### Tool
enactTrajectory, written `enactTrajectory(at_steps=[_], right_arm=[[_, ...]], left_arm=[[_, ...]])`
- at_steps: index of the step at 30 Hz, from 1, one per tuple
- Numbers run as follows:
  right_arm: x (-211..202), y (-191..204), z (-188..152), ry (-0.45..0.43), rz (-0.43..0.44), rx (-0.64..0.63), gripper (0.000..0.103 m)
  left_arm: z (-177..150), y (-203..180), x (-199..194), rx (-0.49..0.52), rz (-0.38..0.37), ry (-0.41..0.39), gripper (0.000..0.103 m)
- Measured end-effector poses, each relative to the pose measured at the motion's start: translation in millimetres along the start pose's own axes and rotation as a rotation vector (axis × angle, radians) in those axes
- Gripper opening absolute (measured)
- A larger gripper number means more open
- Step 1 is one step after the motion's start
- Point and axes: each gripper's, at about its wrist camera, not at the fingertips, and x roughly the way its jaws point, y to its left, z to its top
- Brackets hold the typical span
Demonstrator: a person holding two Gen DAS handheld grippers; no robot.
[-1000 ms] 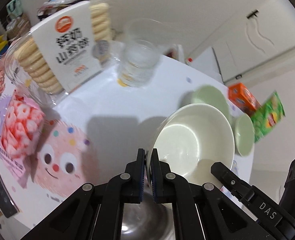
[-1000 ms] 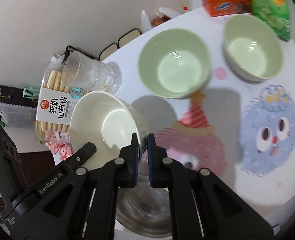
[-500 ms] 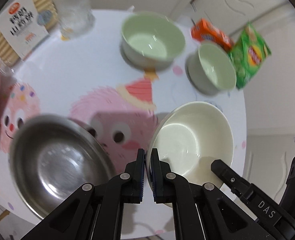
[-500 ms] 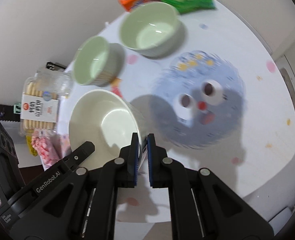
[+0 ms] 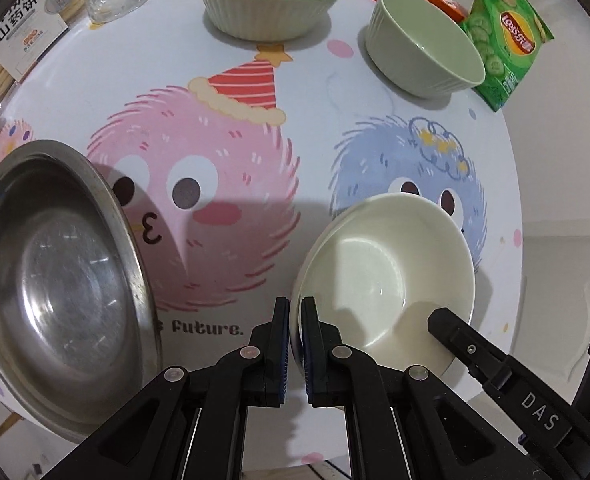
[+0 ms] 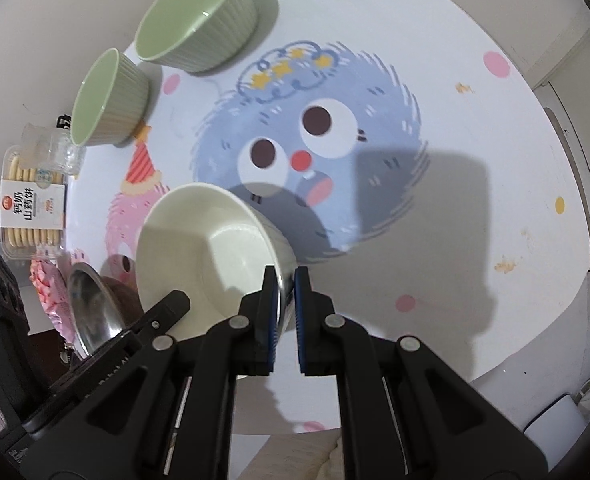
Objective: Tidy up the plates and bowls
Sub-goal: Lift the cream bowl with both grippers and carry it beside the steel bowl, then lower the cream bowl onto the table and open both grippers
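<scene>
Above the table (image 5: 315,92), both grippers (image 5: 295,304) (image 6: 287,276) pinch the cream bowl's (image 5: 387,276) rim.

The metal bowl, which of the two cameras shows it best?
The left wrist view. There the metal bowl fills the left side, with its shiny inside and most of its rim visible. In the right wrist view the metal bowl is only a small sliver at the lower left, partly hidden behind the white bowl.
</scene>
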Motion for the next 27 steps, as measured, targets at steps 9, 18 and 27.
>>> enactTrajectory(at_steps=[9,18,27], right_arm=[[3.0,-3.5,-2.9,0.0,0.002,-0.021,0.01],[-20.5,-3.0,0.3,-0.068,0.002,-0.039,0.047],[-73.2,22.9,38.3,-0.164,0.081,-0.099,0.082]], left_arm=[[-2.7,2.7,2.2,-0.036,-0.003,-0.011,0.006],[-2.2,8.6,-26.0,-0.084,-0.051,-0.067,0.079],[28.2,12.7,-81.4,-0.052,-0.006,-0.229,0.103]])
